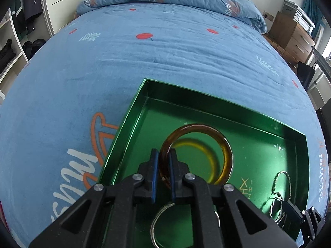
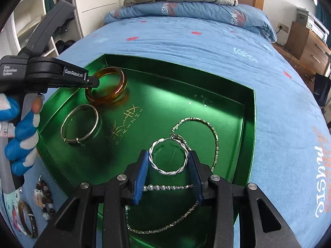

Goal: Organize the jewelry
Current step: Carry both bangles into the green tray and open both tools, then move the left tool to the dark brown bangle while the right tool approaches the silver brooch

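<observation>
Halfway-ish: left gripper clamping amber bangle, right gripper gripping twisted silver bracelet, both over green tray; beads still on bed.

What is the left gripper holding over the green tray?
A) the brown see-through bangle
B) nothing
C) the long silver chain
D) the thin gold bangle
A: the left gripper has its jaws pinched on the rim of the brown bangle, which tilts above the green tray, while the gold bangle lies flat.
</observation>
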The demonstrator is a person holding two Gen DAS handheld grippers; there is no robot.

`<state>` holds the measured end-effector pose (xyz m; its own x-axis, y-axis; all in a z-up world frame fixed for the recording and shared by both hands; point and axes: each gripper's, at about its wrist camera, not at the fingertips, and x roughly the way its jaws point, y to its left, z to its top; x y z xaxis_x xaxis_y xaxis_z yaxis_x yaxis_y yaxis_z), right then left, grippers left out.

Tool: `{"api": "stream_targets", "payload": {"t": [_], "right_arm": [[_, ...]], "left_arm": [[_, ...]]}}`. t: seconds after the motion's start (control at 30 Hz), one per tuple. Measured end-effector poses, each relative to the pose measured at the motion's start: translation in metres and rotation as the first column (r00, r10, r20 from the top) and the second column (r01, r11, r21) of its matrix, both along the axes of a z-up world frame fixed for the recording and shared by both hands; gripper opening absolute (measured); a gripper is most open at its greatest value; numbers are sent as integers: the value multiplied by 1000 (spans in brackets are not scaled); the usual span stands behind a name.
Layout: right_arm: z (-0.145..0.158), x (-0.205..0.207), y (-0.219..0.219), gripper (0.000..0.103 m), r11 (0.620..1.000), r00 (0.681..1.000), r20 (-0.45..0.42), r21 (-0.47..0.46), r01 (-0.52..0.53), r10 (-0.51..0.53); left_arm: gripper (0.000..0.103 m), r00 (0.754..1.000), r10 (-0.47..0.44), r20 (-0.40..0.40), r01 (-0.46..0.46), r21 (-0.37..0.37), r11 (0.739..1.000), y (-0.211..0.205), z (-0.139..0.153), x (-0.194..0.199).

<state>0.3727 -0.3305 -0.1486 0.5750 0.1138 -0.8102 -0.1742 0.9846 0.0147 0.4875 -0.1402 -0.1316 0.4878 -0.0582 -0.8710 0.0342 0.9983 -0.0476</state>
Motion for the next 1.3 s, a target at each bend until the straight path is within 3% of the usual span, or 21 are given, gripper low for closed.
{"api": "stream_targets", "payload": {"t": [0.3,0.57,0.7,0.93,1.3], "right_arm": [[0,-4,3,39,1000,1000,12,-14,-3,3],[2,-1,3,43,1000,1000,6,12,16,-16],[9,-4,2,51,999,999,7,17,39,-39],[51,-30,-1,53,996,994,77,44,80,-83],[125,-127,-2,56,987,962,239,123,106,-133]], "left_arm": [[10,1000,-19,16,18,81,997,-10,-2,-1],[11,996,-79,39,79,4,997,-4,7,-7],[19,989,-126,84,127,-7,992,-6,34,-21],[20,963,-140,231,153,-38,988,9,102,-75],[20,922,-162,352,161,32,986,78,180,-175]]}}
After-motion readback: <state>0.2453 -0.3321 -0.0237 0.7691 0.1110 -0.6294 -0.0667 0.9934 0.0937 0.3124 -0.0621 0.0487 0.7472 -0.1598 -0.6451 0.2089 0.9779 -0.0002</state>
